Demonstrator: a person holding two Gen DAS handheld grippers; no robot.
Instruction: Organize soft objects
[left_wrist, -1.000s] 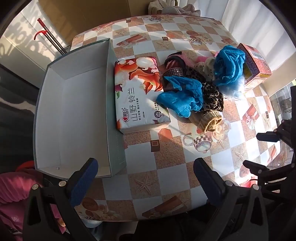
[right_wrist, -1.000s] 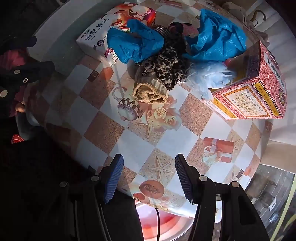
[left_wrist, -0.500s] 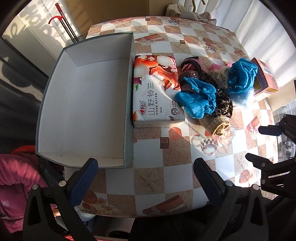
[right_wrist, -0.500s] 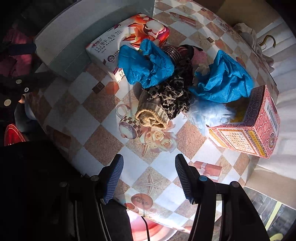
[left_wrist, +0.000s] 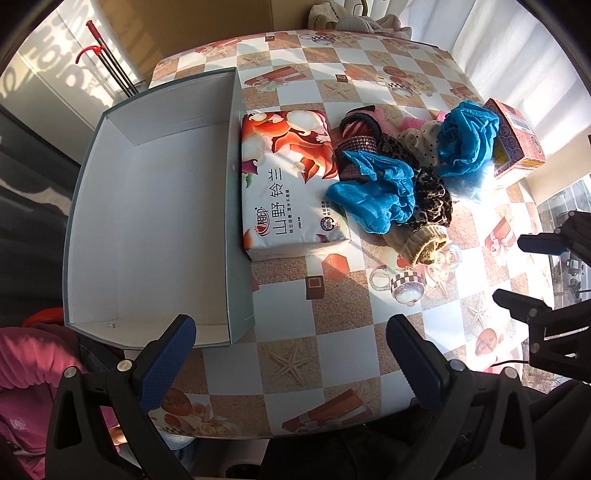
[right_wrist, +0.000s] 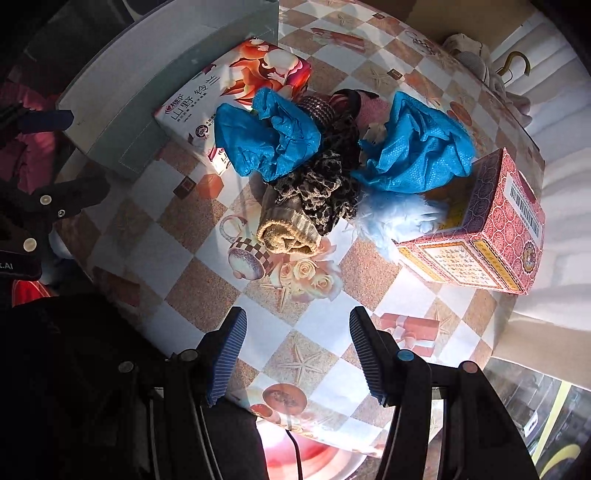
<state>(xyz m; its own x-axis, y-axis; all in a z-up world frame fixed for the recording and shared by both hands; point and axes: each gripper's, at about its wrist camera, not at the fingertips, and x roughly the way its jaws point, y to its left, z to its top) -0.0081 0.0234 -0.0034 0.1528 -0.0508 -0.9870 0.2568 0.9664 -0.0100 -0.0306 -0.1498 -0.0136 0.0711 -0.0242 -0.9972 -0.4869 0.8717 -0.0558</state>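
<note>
A heap of soft things lies mid-table: two blue crumpled cloths (left_wrist: 376, 195) (right_wrist: 417, 151), a leopard-print cloth (right_wrist: 325, 188), a tan knitted roll (right_wrist: 288, 232), pale blue fluff (right_wrist: 391, 218) and pink and dark pieces (left_wrist: 360, 127). A printed tissue pack (left_wrist: 288, 177) rests between the heap and an empty grey-walled box (left_wrist: 147, 221). My left gripper (left_wrist: 290, 358) hangs open above the table's near edge. My right gripper (right_wrist: 295, 354) is open too, high over the near edge, below the tan roll. Nothing is between either pair of fingers.
A red patterned carton (right_wrist: 495, 229) stands at the table's right side, against the fluff. Red-handled rods (left_wrist: 107, 55) lean beyond the box. Pink fabric (left_wrist: 26, 373) shows at the lower left. The table's (left_wrist: 332, 339) checked cloth ends close under both grippers.
Both views have pulled back and shifted: the box, pack and heap sit smaller and more centred, with more of the table in sight. Both grippers stayed open and empty.
</note>
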